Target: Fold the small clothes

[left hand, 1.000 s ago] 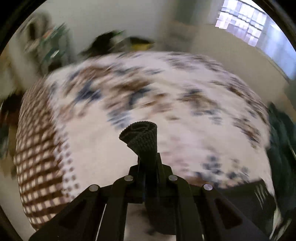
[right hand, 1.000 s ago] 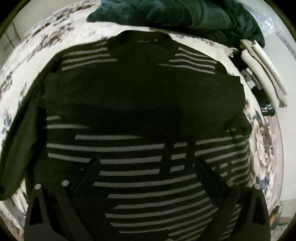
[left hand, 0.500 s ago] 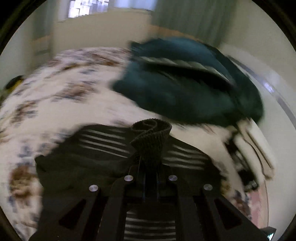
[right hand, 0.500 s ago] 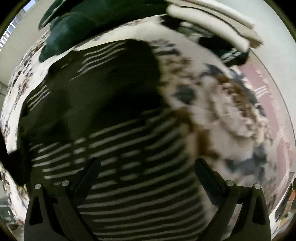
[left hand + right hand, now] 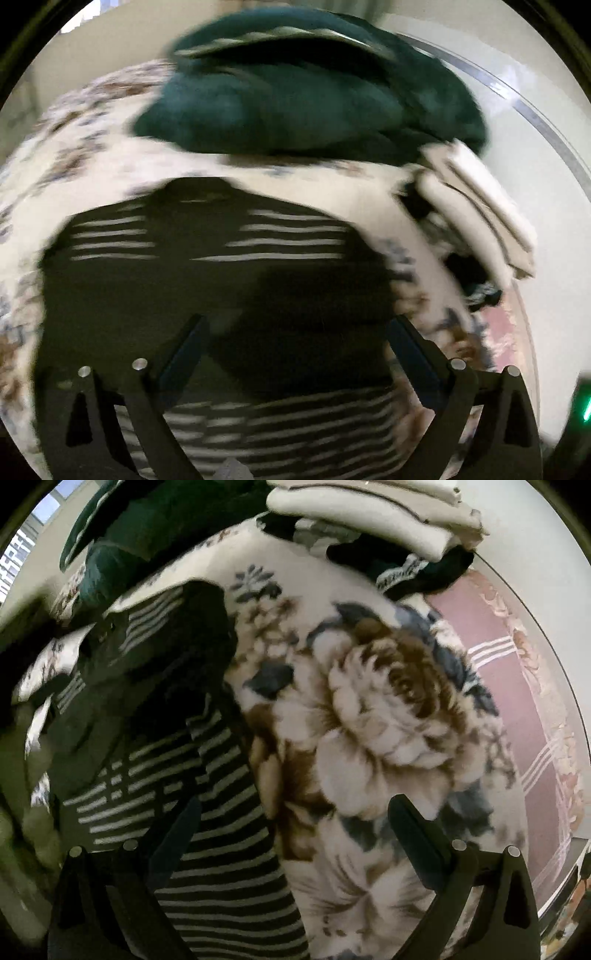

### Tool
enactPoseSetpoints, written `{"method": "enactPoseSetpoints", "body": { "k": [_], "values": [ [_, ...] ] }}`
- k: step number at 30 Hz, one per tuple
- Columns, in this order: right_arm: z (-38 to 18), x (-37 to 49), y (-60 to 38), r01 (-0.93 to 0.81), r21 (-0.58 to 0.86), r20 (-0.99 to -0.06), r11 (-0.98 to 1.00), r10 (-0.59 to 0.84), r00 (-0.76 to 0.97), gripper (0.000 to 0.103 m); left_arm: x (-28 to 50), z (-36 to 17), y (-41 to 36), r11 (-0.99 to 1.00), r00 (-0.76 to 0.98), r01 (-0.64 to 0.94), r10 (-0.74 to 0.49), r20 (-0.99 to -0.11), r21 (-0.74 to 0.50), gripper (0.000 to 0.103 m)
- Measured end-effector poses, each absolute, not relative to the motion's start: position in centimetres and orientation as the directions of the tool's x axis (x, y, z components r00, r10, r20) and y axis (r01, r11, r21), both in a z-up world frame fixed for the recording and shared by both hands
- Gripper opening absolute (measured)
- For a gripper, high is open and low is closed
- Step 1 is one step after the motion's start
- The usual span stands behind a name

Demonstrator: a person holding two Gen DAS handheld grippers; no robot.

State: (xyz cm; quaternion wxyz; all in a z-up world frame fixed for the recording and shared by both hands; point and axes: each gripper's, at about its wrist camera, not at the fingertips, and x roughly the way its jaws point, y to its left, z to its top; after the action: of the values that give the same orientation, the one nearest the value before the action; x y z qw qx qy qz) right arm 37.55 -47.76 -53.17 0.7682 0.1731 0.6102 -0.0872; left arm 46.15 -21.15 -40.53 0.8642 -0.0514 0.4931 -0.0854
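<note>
A black sweater with white stripes (image 5: 207, 291) lies flat on a floral blanket (image 5: 92, 147), collar toward the far side. A sleeve lies folded across its body. My left gripper (image 5: 295, 343) is open and empty, hovering over the sweater's lower middle. In the right wrist view the sweater (image 5: 177, 775) fills the left side. My right gripper (image 5: 293, 827) is open and empty, above the sweater's right edge and the blanket (image 5: 388, 720).
A dark green bundle of fabric (image 5: 295, 92) lies beyond the sweater's collar. A stack of folded cream and dark clothes (image 5: 476, 206) sits at the far right; it also shows in the right wrist view (image 5: 369, 509). A pink patterned sheet (image 5: 517, 709) edges the bed.
My left gripper let go of the sleeve cuff it was carrying and opened above the sweater. My right gripper swung right, toward the sweater's right edge.
</note>
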Motion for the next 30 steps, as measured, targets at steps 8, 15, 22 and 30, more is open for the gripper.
{"method": "enactPoseSetpoints", "body": {
  "k": [8,15,22,30],
  "values": [
    [-50.3,46.4,-44.9,0.244,0.306,-0.921,0.920,0.222,0.320,0.099,42.3,-41.4,0.8,0.900,0.438,-0.399,0.357,-0.825,0.177,0.099],
    [-55.3,56.4,-38.7,0.189,0.164,-0.976,0.968,0.132,0.173,0.067,40.2,-45.1,9.9,0.775,0.276,-0.593,0.452,-0.848,0.220,0.099],
    [-54.7,58.6,-29.8,-0.140,0.138,-0.968,0.981,0.163,0.190,0.063,42.3,-46.8,8.6,0.810,0.285,-0.558,0.390,-0.876,0.180,0.099],
    [-58.2,59.1,-21.9,-0.455,0.016,-0.992,0.890,0.072,0.106,0.002,44.8,-48.2,8.8,0.824,0.280,-0.544,0.358,-0.891,0.160,0.099]
  ]
}}
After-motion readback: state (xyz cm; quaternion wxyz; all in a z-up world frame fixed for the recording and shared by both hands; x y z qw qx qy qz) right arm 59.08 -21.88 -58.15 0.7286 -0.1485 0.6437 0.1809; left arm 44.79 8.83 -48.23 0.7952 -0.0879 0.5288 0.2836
